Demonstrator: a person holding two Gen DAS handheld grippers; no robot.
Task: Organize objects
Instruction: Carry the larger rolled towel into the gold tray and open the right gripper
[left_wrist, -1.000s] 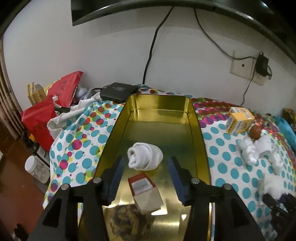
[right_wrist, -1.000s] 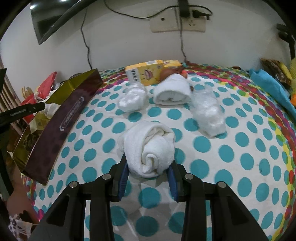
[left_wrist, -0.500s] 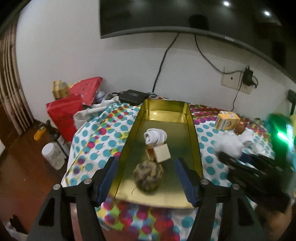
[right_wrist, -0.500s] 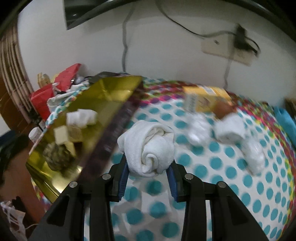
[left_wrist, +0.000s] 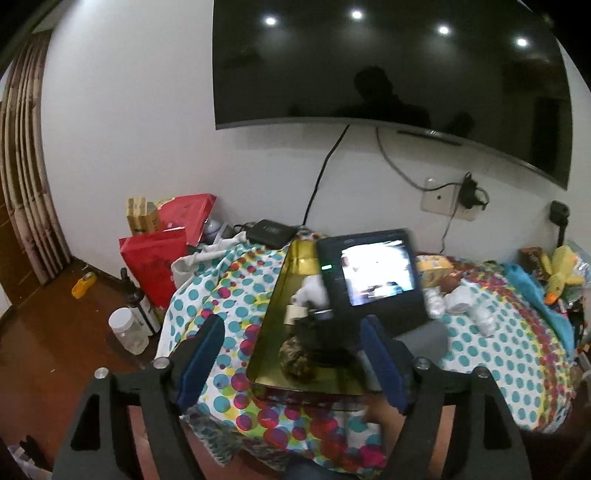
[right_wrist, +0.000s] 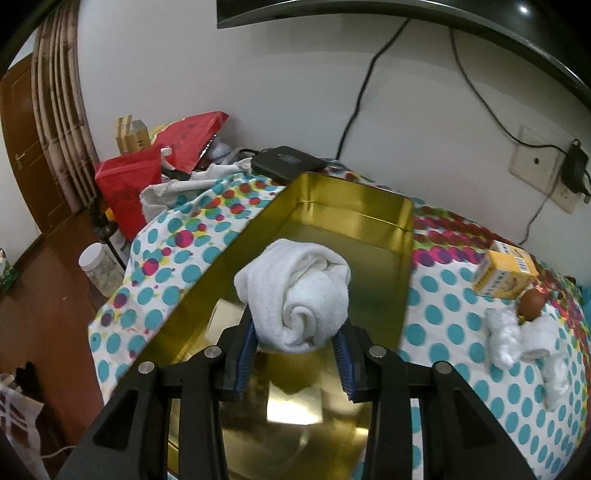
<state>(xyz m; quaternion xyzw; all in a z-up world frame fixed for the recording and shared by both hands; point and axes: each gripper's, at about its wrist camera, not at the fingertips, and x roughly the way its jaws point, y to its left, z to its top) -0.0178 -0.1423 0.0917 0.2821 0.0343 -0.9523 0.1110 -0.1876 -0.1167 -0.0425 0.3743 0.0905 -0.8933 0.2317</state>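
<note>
My right gripper (right_wrist: 295, 343) is shut on a rolled white towel (right_wrist: 295, 295) and holds it above the gold tin tray (right_wrist: 354, 206). My left gripper (left_wrist: 291, 354) is open and empty, pulled back from the table, level with the tray's near end (left_wrist: 266, 332). In the left wrist view the right gripper's body and its lit screen (left_wrist: 373, 277) hang over the tray and hide most of it. A mottled ball (left_wrist: 295, 358), a small box (left_wrist: 295, 312) and a white roll (left_wrist: 310, 288) lie in the tray.
On the dotted cloth (right_wrist: 443, 314) right of the tray lie a yellow carton (right_wrist: 506, 273), a brown egg (right_wrist: 532, 302) and several white rolls (right_wrist: 502, 332). Red bags (left_wrist: 155, 266), a jar (left_wrist: 127, 330) and a bottle (left_wrist: 142, 306) stand left. A TV (left_wrist: 388, 62) hangs above.
My right gripper has carried the towel left from the cloth to over the tray. My left gripper has drawn back and up, away from the tray.
</note>
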